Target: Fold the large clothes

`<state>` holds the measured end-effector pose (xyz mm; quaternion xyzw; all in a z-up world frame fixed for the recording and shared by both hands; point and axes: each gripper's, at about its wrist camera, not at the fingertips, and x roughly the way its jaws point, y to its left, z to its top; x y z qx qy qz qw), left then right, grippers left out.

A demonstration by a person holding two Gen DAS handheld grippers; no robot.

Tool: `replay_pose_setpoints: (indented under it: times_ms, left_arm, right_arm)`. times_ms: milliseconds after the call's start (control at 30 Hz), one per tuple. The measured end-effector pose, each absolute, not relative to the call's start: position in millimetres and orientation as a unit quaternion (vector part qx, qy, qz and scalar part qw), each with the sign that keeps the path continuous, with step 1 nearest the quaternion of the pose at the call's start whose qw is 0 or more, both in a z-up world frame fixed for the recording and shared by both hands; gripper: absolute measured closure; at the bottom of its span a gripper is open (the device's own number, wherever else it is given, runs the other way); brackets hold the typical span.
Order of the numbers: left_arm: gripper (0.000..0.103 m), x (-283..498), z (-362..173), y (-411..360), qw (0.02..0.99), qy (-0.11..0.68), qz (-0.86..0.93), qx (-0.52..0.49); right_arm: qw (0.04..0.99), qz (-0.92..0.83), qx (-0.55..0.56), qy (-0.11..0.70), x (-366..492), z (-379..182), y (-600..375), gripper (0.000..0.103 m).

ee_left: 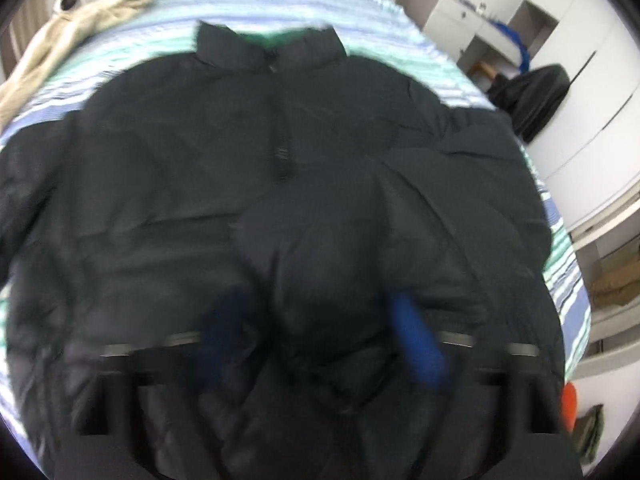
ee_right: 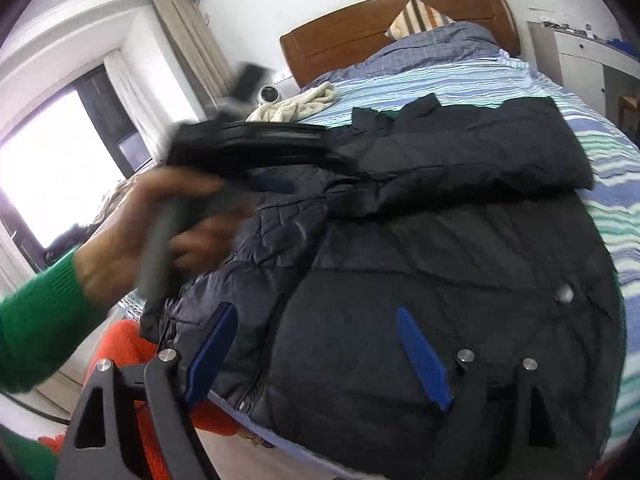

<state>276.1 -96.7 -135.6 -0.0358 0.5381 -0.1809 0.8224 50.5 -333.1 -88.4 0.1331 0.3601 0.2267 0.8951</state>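
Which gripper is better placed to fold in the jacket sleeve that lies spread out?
Probably the left: the left gripper hangs open nearer the spread sleeve, while the right gripper is open over the jacket hem.

Striped bed [ee_right: 460,76], cream sweater [ee_right: 298,104], wood headboard [ee_right: 360,28]

1 dark jacket [ee_right: 440,240], 1 cream garment [ee_right: 296,102], 1 striped pillow [ee_right: 420,20], 2 grippers, left gripper [ee_right: 276,184], right gripper [ee_right: 316,320]
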Motion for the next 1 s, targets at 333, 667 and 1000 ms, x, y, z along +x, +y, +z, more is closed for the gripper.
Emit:
replay_pose_setpoints:
  times_ms: [333,667,1000]
  left_arm:
    - [0.094,321,-66,-22,0.884,0.459,-0.082,0.02]
    - [0.085,323,-140,54,0.883,0.469,-0.02,-0.025]
    - [0.076,321,-166,54,0.894,0.445,-0.026,-0.036]
  right_arm:
    - [0.916,0.181,0.178,0.311,45,-61,-398,0.019]
    - [0.914,0.079,0.172,0.359,180,-37,-436,0.058]
    - [0.911,0.027,0.174,0.373,331,-76,-443,0.062]
